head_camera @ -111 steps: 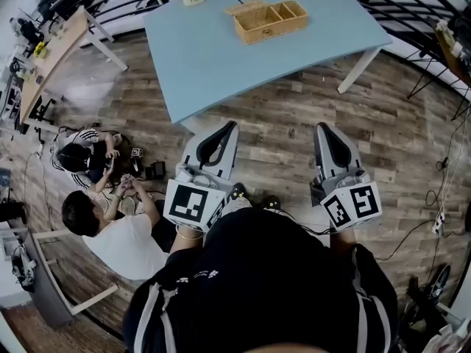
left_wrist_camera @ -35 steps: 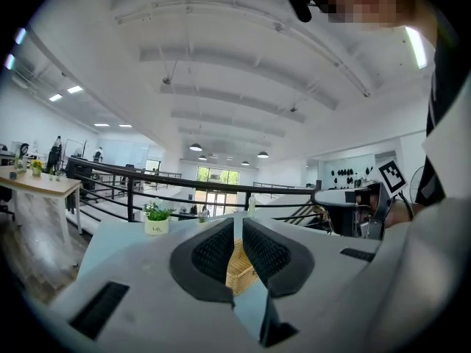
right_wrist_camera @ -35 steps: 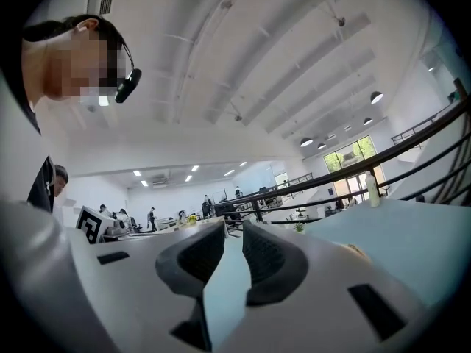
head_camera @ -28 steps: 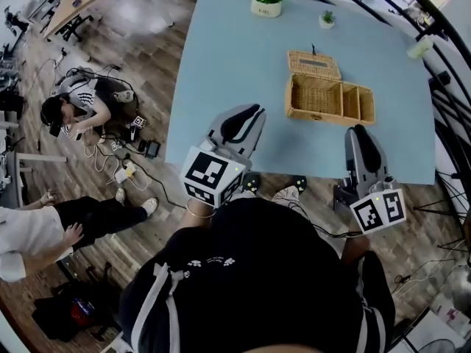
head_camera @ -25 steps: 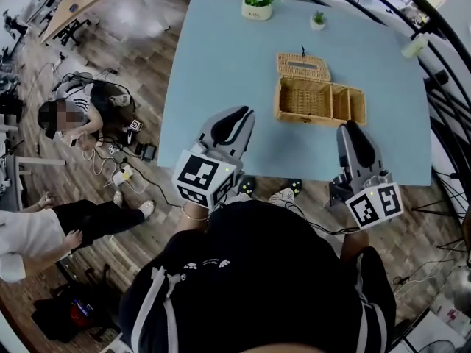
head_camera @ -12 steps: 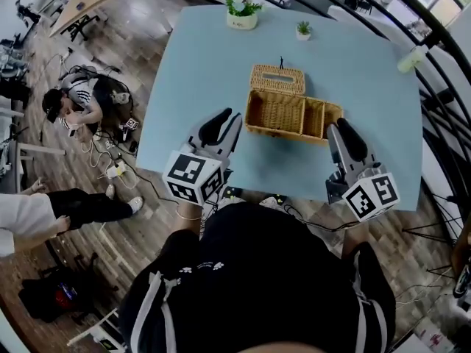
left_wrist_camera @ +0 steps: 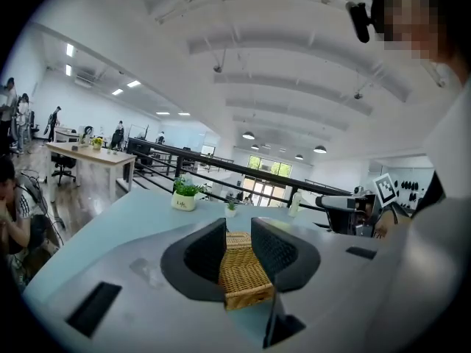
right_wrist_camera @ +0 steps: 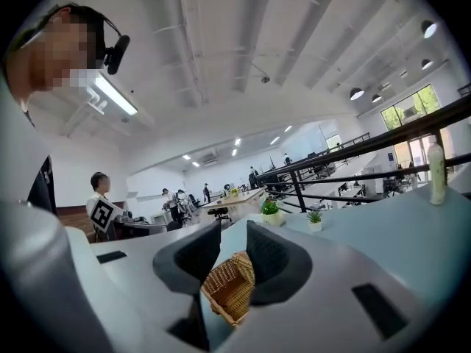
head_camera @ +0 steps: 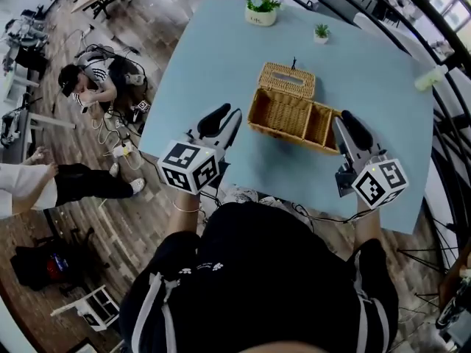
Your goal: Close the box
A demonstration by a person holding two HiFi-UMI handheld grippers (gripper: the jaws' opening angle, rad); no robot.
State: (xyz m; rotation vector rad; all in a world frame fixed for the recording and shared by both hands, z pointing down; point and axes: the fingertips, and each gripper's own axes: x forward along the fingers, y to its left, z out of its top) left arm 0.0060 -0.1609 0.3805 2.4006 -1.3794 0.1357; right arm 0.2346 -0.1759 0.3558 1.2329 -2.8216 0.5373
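Big light-blue table (head_camera: pixel 213 43) below me, and the wicker box (head_camera: pixel 288 115) sits on it between my two claws, its lid (head_camera: pixel 287 79) flipped open on the far side. My left claw (head_camera: pixel 223 116) hovers just left of the box, its jaws just now spreading and gripping nothing. My right claw (head_camera: pixel 343 121) hangs at the box's right end, jaws a little apart, empty too.

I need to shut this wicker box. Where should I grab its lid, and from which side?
Probably the lid, at its free far edge by the dark loop: it leans back behind the box, seemingly hinged along the far wall. Come over it from your left, pinching the thin panel edgewise.
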